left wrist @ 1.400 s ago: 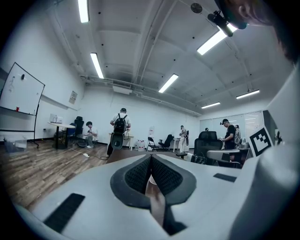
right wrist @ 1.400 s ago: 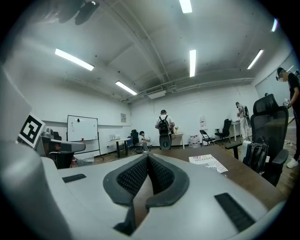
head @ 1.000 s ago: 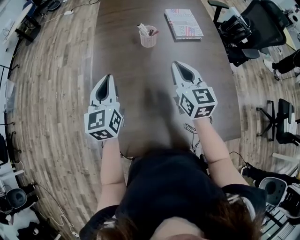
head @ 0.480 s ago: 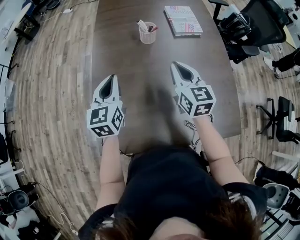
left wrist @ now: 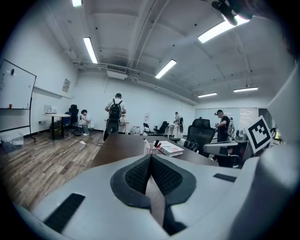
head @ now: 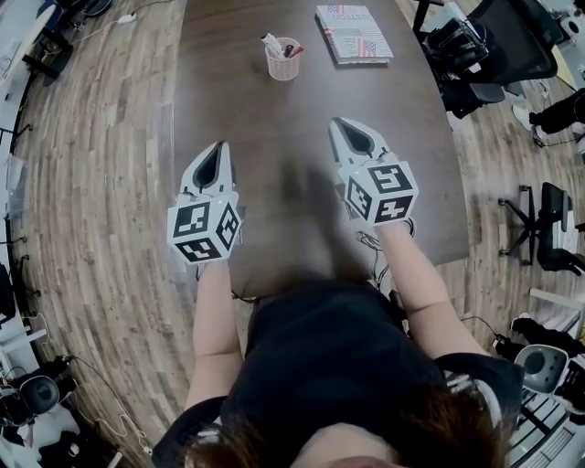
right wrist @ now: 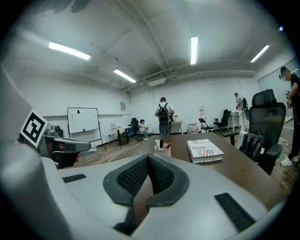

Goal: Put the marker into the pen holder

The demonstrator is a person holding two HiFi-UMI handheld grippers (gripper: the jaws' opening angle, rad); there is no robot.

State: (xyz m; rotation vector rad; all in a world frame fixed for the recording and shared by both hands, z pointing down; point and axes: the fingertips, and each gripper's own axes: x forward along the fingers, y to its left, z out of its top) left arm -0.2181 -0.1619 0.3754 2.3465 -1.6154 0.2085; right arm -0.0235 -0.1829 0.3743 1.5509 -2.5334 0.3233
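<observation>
table [head: 274, 128]: dark brown
pen holder [head: 282, 66]: pale pink mesh
book [head: 354, 26]: white, flag stripes
floor [head: 91, 183]: grey-brown planks

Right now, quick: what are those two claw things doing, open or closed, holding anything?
Left gripper: jaws closed, nothing between them.
Right gripper: jaws closed, nothing between them.

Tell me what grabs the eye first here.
Two grippers with tag cubes hang over the near end of the dark table: left gripper and right gripper, both shut and empty. At the far end stands a pink mesh pen holder with markers in it, a book lying just right of it.
</observation>
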